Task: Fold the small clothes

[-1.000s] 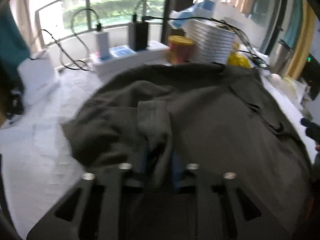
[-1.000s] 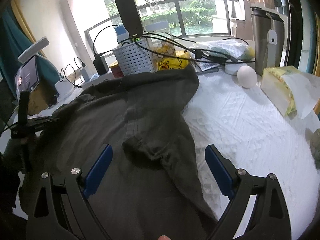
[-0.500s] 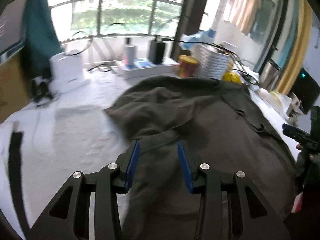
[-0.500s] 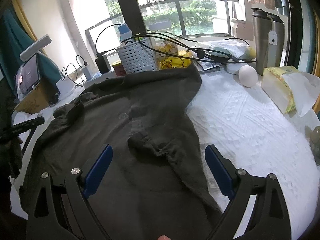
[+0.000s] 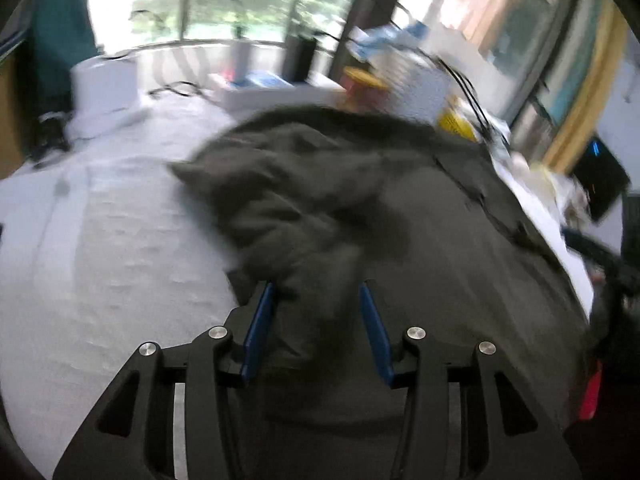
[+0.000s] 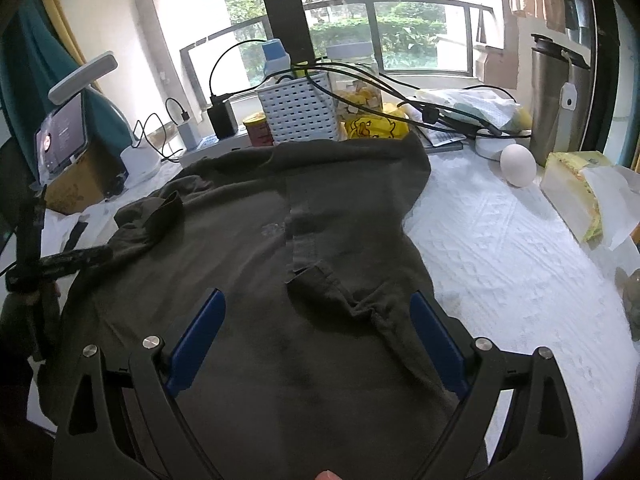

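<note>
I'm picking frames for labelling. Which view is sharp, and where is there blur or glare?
Right wrist view: sharp; shirt and egg crisp, window bright. Left wrist view: motion-blurred throughout, shirt edges smeared, window washed out. Both bend at the edges.

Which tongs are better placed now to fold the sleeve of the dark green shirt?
Probably the left tongs: the bunched sleeve of the dark green shirt lies between them. The right tongs hover, open, over the collar.

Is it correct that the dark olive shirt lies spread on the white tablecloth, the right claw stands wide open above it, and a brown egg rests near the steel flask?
Not quite: the egg is white, not brown, as the right wrist view shows. The rest holds: the dark olive shirt lies spread on the white tablecloth, the right claw stands wide open above it, and the egg rests near the steel flask.
</note>
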`<state>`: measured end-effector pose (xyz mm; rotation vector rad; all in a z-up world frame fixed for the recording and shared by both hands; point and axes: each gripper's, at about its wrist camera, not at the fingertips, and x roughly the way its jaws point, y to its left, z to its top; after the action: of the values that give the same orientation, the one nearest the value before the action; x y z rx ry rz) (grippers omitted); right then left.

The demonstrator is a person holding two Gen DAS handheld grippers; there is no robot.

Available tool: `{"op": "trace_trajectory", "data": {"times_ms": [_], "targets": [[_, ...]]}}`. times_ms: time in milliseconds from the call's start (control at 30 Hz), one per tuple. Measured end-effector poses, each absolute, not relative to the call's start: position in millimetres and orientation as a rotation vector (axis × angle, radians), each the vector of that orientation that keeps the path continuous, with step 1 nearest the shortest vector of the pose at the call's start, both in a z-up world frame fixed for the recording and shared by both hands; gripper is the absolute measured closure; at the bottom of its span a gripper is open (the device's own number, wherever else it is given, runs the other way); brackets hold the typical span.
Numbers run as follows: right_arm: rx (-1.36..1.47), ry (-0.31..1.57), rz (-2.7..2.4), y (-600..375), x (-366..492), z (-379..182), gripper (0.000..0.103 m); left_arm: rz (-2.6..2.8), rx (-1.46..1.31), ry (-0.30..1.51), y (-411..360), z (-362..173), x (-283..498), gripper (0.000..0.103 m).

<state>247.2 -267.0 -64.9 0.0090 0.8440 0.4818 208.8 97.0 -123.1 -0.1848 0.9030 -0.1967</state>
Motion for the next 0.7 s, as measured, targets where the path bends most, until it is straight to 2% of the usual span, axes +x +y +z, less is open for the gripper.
{"op": "trace_trajectory", "data": {"times_ms": [167,367,633,700], "targets": [[0.009,0.845,0.472,-268.2,248.1,-63.8,0.010,-0.265,-0.108,0.917,70.8,-118.1,193.2,0.056],[0.003,0.851,0.482,-264.2,248.8,-64.5,0.010,-0.123,-0.157,0.822,105.2,-93.4,187.4,0.055],[0.003,0.849,0.496,-258.6,248.9,-64.8,0.010,-0.147,-0.281,0.921,138.1,-127.3,219.8,0.056],[0.010,0.850,0.489,-261.1,249.3,-65.0,0.010,-0.158,-0.250,0.911,132.3,-128.6,217.8,0.065]]}}
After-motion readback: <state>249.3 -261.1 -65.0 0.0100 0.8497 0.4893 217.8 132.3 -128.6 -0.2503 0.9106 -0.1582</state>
